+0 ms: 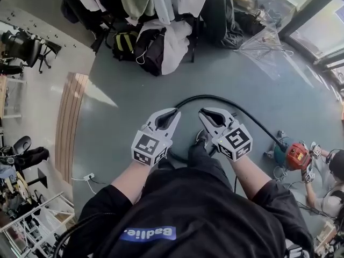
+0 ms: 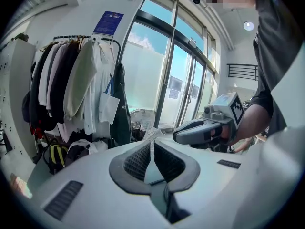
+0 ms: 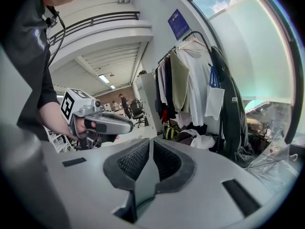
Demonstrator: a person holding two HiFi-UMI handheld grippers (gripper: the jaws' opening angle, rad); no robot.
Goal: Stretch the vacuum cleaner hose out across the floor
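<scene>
The black vacuum hose [image 1: 210,97] lies on the grey floor [image 1: 123,106] in a loose arc. One end runs into the red-topped vacuum cleaner [image 1: 294,156], and the rest curves away from the cleaner and bends back toward the person's shoe [image 1: 202,137]. Over that bend, well apart from the cleaner, the right gripper [image 1: 203,112] and the left gripper [image 1: 175,112] hover side by side, each with jaws pressed together on nothing. Farther from the cleaner stands a loaded clothes rack [image 1: 156,15]. The step looks like the approach. Next the jaws must part, drop to the curled stretch and clamp it, then draw it away from the cleaner
</scene>
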